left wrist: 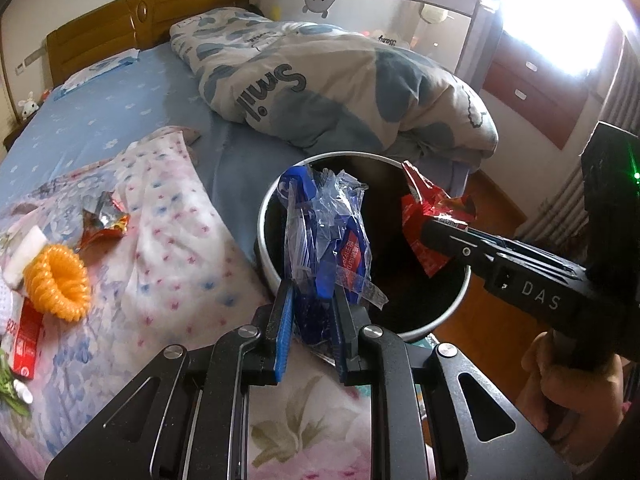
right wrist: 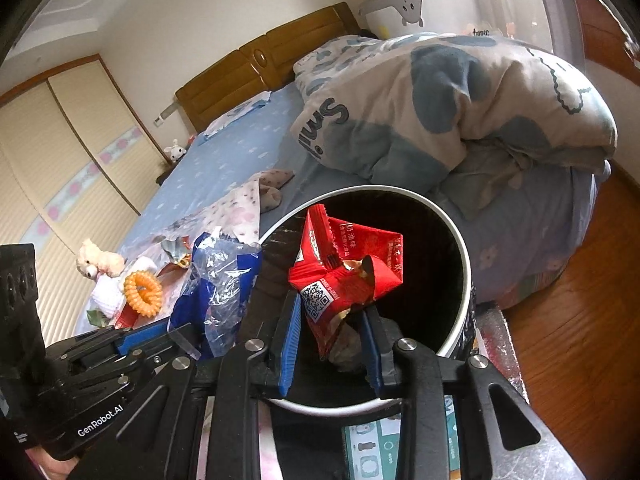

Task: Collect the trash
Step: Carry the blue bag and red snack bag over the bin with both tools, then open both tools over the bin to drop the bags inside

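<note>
Orange coil hair tie lay at the far left on the pink dotted blanket, beside a red packet and near a crumpled foil wrapper. All of it sat on the bed, its blue sheet running back to a wooden headboard.

Left tongs were clamped on a blue-and-clear plastic wrapper, which stood upright above the near-left rim of the bin. Right wrist view showed the same wrapper just outside that rim, left of the red one.

White-rimmed bin stood against the bed's edge, dark inside; contents could not be made out.

Right tongs were clamped on a torn red snack wrapper, QR code facing the camera, held over the bin's open mouth. From the left wrist view this red wrapper hung over the right half of the opening.

Rumpled blue-and-cream duvet was heaped behind the bin. Wooden floor showed at right.
</note>
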Tool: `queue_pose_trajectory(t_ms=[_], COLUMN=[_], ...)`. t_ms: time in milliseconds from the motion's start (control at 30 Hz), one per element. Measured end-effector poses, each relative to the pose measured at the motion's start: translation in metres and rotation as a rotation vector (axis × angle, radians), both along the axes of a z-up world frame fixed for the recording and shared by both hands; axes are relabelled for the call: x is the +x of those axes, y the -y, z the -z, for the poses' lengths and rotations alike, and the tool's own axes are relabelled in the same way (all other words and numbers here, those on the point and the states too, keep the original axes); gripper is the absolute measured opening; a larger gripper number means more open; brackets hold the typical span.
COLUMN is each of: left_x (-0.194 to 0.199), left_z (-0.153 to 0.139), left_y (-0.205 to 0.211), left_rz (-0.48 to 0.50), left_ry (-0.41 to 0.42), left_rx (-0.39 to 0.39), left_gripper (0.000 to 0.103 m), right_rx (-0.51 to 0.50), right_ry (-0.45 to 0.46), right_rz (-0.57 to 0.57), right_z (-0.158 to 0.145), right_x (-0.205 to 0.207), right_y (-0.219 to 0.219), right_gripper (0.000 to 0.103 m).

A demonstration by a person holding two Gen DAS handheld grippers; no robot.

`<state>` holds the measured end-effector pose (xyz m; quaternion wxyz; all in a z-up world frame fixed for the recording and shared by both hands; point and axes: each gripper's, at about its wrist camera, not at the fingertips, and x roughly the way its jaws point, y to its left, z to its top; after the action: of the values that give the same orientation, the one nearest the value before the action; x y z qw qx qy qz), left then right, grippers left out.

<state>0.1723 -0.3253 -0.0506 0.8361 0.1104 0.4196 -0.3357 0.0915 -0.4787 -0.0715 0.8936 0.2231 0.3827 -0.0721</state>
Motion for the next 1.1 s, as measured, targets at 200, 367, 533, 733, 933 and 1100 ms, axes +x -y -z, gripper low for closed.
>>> queue_pose_trajectory(t_ms=[200, 367, 533, 733, 933, 1100], left_x=[0.005, 0.010, 0.010, 0.003, -0.006, -0.014], left_z=[0.005, 0.010, 0.011, 0.010, 0.010, 0.011], left_y=[0.012, 0.018, 0.019, 0.005, -0.024, -0.053], left_rz=[0.013, 0.016, 0.016, 0.000, -0.048, -0.099], left_ry=[-0.007, -0.019, -0.016, 0.001, -0.006, -0.003], left_rx=[0.016, 0.029, 0.044, 0.040, 0.014, -0.001], left_gripper=[0.016, 0.016, 0.038, 0.052, 0.058, 0.058], right_rx=[0.009, 0.020, 0.027, 0.022, 0.026, 0.024], right_ry=[-0.012, -0.035, -0.051, -0.043, -0.020, 0.010], right_rz=[0.004, 0.001, 0.006, 0.021, 0.032, 0.031], right_z=[0.005, 0.010, 0.013, 0.011, 0.006, 0.000], right_x=[0.005, 0.010, 0.012, 0.008, 0.002, -0.005], right_y=[0.006, 0.009, 0.012, 0.012, 0.007, -0.005], right_gripper=[0.031, 0.033, 0.055, 0.060, 0.069, 0.074])
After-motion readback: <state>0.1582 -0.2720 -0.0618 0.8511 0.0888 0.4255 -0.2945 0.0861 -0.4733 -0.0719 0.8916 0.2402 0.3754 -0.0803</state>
